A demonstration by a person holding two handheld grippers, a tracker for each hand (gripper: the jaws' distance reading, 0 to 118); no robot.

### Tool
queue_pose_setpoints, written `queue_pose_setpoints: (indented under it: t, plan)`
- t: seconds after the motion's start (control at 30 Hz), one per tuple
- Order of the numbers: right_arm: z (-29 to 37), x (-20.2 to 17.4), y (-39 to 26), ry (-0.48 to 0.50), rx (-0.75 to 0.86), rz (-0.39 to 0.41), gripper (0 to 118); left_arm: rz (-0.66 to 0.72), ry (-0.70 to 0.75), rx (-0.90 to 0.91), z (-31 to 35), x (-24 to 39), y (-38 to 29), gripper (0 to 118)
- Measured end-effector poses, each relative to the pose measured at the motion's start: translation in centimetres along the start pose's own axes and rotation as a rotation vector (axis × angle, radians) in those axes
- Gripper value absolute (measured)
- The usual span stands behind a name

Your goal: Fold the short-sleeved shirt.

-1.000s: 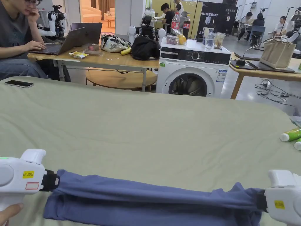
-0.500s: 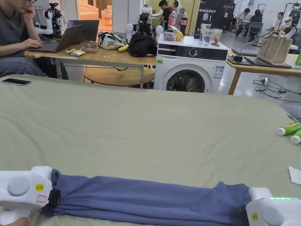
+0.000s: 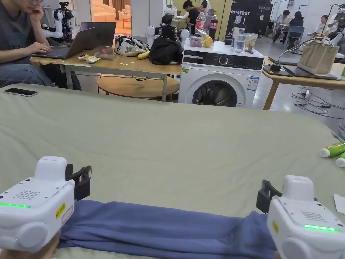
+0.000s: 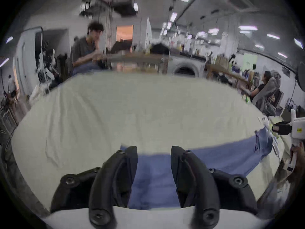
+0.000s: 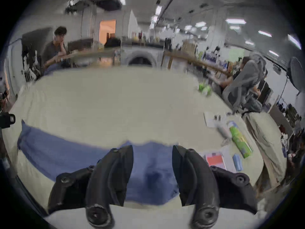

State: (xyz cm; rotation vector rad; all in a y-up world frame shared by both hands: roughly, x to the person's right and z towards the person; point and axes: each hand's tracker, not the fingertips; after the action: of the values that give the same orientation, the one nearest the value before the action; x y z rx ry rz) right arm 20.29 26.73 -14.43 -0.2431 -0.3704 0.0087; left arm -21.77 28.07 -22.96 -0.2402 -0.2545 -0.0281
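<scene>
shirt: blue, folded into a long narrow band, lying flat along the near edge of the green sheet; runs side to side between the two grippers.
left gripper: jaws spread apart, nothing pinched; blue cloth lies below and between them, left end of the band. Raised just above the fabric in the head view, green light on the body.
right gripper: released too, jaws wide; right end of the shirt shows in the gap under them. In the head view it sits above the cloth's right end, green light lit.
hand: part of it visible under the left gripper body, bottom edge.
shirt ends: right end bunched and wrinkled, left end smoother.
phone: far left edge of the sheet, well apart from the shirt.
green bottles: two on the right edge of the sheet, lying down.
washing machine: past the far edge, door shut, bottles and containers on top.
person: seated far left at a wooden table with a laptop.
</scene>
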Motion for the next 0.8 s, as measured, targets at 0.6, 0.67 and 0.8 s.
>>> queue_pose_setpoints:
  t: [0.6,0.67,0.8]
  plan:
    - [-1.1,-11.4,1.5,0.116,0.136,0.018,0,0.121,-0.049,-0.306,-1.0,-9.2,0.6,0]
    - [-1.4,-12.4,1.6,0.138,0.125,0.026,0,0.187,-0.11,-0.384,-1.9,-12.1,-0.2,0]
    - [-1.9,-13.8,1.0,0.167,0.101,0.038,0,0.431,-0.298,-0.577,-4.6,-17.8,-3.2,2]
